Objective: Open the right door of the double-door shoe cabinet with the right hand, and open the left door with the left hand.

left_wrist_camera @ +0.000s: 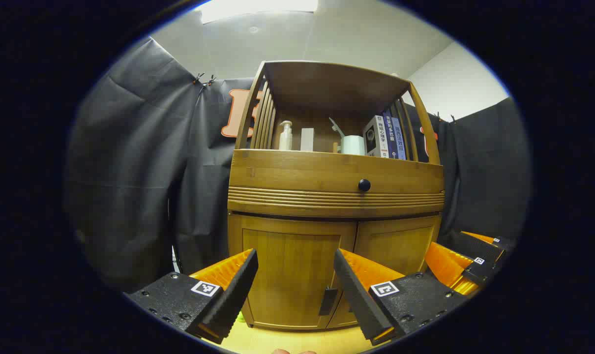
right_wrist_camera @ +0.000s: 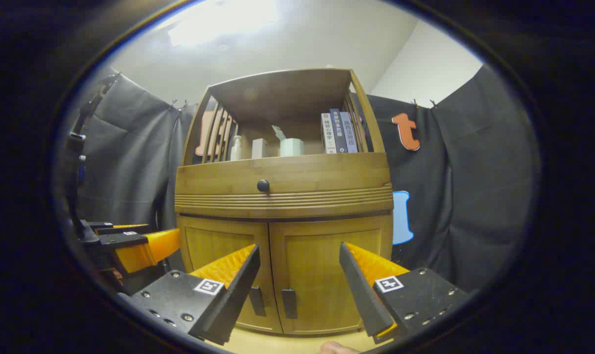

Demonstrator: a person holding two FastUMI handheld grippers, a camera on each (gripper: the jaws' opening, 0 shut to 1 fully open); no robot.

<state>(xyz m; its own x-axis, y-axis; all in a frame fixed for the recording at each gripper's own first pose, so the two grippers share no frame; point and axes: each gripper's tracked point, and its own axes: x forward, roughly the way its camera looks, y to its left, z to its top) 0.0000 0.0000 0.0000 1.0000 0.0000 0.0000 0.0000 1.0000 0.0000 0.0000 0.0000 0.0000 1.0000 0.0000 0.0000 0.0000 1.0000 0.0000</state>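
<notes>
The cabinet [left_wrist_camera: 334, 196] is the landmark: a wooden unit against the black cloth wall, standing on a pale surface [left_wrist_camera: 297, 340]. Left of it hangs open cloth with free room beside its left edge.

In the left gripper view, the left gripper [left_wrist_camera: 295, 290] hangs in front of the cabinet's lower half, jaws wide apart and holding nothing. Between its fingers sits the left door [left_wrist_camera: 290, 270], closed, its dark handle [left_wrist_camera: 328, 301] near the centre seam. Right of the seam is the right door [left_wrist_camera: 398, 246], also closed. Farther right, off the cabinet's right edge, the right gripper [left_wrist_camera: 469, 263] shows apart from the wood.

In the right gripper view, the left gripper [right_wrist_camera: 130, 246] sits off the cabinet's left edge. The right gripper [right_wrist_camera: 300, 287] faces the doors, jaws wide apart, empty, short of the wood. Both handles [right_wrist_camera: 273, 301] stand side by side at the seam between its fingers.

Above the doors runs a drawer with 1 dark knob [left_wrist_camera: 364, 185]. The open shelf on top holds a bottle [left_wrist_camera: 285, 135], a cup [left_wrist_camera: 352, 144] and books [left_wrist_camera: 388, 135].
</notes>
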